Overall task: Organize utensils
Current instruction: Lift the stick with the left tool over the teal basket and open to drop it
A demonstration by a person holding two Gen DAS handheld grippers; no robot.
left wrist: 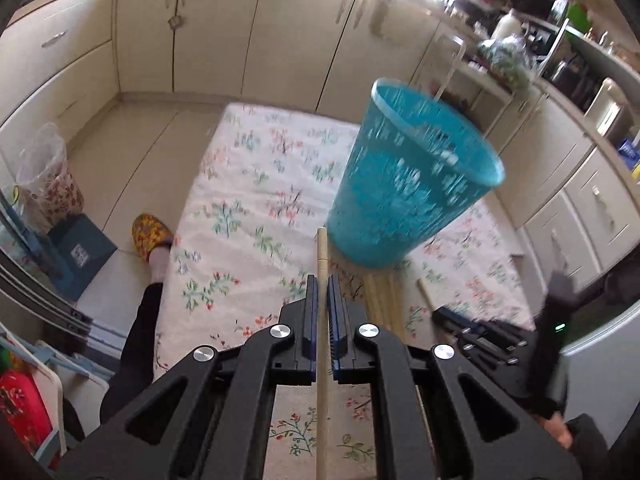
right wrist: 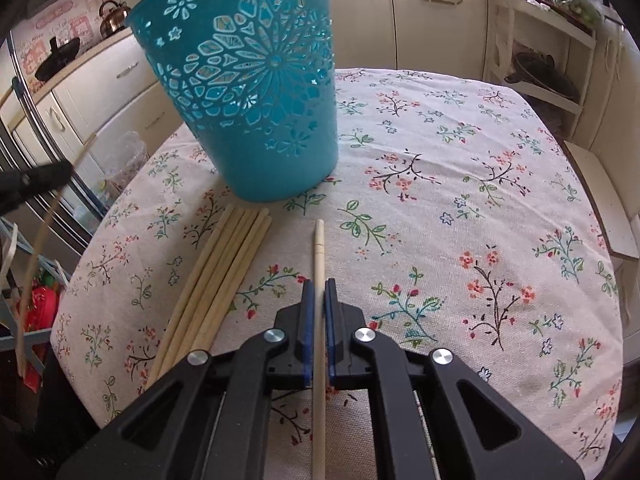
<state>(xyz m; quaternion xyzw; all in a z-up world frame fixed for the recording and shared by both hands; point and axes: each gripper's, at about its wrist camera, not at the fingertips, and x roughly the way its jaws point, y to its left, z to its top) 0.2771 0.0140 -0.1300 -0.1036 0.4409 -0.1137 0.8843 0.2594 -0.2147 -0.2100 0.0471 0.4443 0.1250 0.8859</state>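
A teal perforated basket (left wrist: pixel 412 176) stands on the floral tablecloth; it also shows in the right wrist view (right wrist: pixel 256 92). My left gripper (left wrist: pixel 322 280) is shut on a pale wooden chopstick (left wrist: pixel 322 248), held above the table, its tip near the basket's base. My right gripper (right wrist: pixel 319 284) is shut on another chopstick (right wrist: pixel 318 248), low over the cloth in front of the basket. Several loose chopsticks (right wrist: pixel 216 272) lie on the cloth left of it; they also show in the left wrist view (left wrist: pixel 384 304). The right gripper's body (left wrist: pixel 492 340) shows at lower right in the left wrist view.
The table (right wrist: pixel 480 184) has its cloth-covered edges close on all sides. Cream kitchen cabinets (left wrist: pixel 224 28) surround it. A white shelf unit (right wrist: pixel 540 60) stands at the far right. A person's leg and patterned slipper (left wrist: pixel 150 236) are left of the table.
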